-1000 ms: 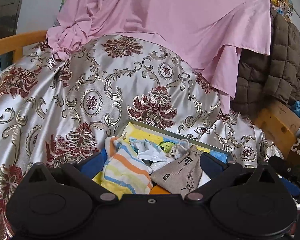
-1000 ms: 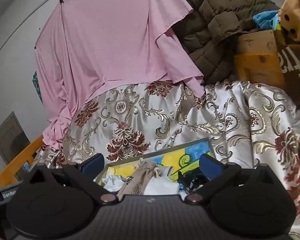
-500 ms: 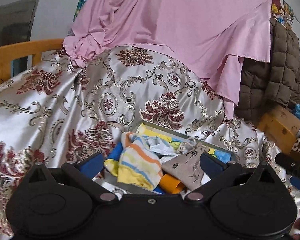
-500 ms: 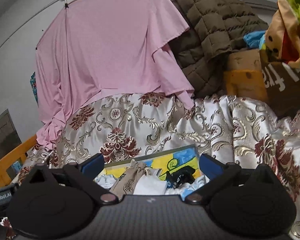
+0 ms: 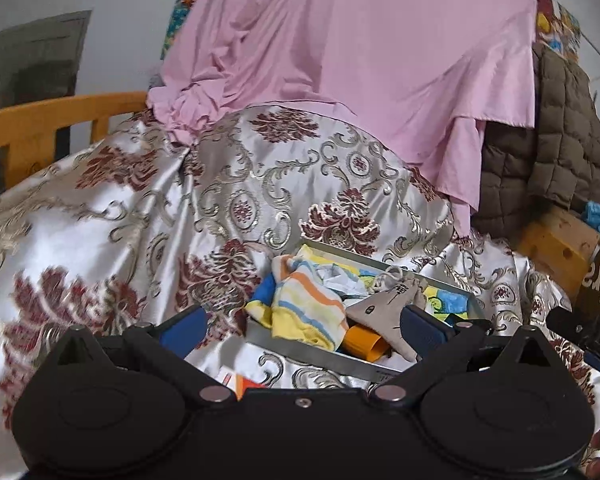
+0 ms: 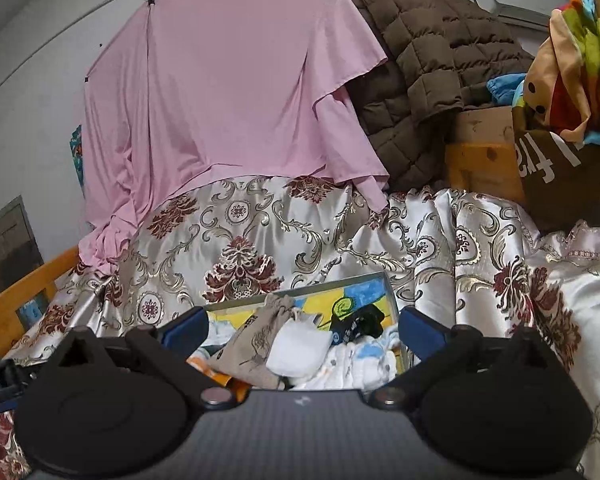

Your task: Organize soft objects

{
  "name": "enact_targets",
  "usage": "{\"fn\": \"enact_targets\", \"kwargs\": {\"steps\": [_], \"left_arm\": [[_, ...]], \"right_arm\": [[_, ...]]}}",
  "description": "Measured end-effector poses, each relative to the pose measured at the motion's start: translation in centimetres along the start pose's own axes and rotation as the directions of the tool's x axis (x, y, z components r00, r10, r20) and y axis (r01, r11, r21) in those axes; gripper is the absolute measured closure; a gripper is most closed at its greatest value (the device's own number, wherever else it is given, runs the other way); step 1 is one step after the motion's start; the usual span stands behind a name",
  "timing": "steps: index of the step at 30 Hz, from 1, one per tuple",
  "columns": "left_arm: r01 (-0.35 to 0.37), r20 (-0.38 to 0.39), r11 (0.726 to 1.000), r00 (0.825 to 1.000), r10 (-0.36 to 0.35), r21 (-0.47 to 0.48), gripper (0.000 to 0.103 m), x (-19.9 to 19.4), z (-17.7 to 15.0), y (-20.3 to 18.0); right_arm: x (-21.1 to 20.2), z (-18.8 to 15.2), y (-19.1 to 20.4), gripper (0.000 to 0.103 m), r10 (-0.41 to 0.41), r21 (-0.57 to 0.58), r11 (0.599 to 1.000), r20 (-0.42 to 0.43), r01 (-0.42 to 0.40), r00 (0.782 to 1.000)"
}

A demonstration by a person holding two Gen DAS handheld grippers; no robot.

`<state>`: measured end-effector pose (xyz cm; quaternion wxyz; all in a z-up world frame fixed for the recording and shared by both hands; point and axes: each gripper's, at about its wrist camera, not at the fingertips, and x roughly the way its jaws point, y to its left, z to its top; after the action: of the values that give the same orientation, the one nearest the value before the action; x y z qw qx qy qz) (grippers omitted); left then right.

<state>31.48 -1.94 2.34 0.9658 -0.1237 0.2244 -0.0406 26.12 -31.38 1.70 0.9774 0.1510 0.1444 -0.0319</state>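
Observation:
A shallow grey-rimmed tray with a yellow and blue picture bottom lies on a silver floral satin cloth. It holds a striped yellow, orange and blue sock, a beige drawstring pouch, an orange piece, white cloth and paper. My left gripper hovers open just before the tray with nothing between its blue pads. In the right wrist view the same tray shows the pouch, a white folded cloth, a black item and pale baby clothes. My right gripper is open over them, holding nothing.
A pink sheet hangs behind the satin mound. A brown quilted jacket, wooden boxes and a brown bag with bright cloth stand at the right. A wooden rail runs along the left.
Both grippers have drawn back and up from the tray, so it sits smaller and lower in view. The left view has swung right, showing more wooden rail. Both stay open.

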Motion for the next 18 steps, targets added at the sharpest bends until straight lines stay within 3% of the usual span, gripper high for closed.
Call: {"fn": "enact_targets", "kwargs": {"steps": [9, 18], "left_arm": [[-0.024, 0.036, 1.0, 0.999, 0.024, 0.012, 0.001, -1.3, -1.0, 1.4], [-0.025, 0.022, 0.997, 0.999, 0.023, 0.068, 0.001, -1.9, -1.8, 0.9]], "right_arm": [[-2.0, -1.3, 0.5, 0.0, -0.021, -0.015, 1.0, 0.041, 0.022, 0.999], [-3.7, -2.9, 1.5, 0.0, -0.039, -0.088, 0.995, 0.044, 0.043, 0.998]]}}
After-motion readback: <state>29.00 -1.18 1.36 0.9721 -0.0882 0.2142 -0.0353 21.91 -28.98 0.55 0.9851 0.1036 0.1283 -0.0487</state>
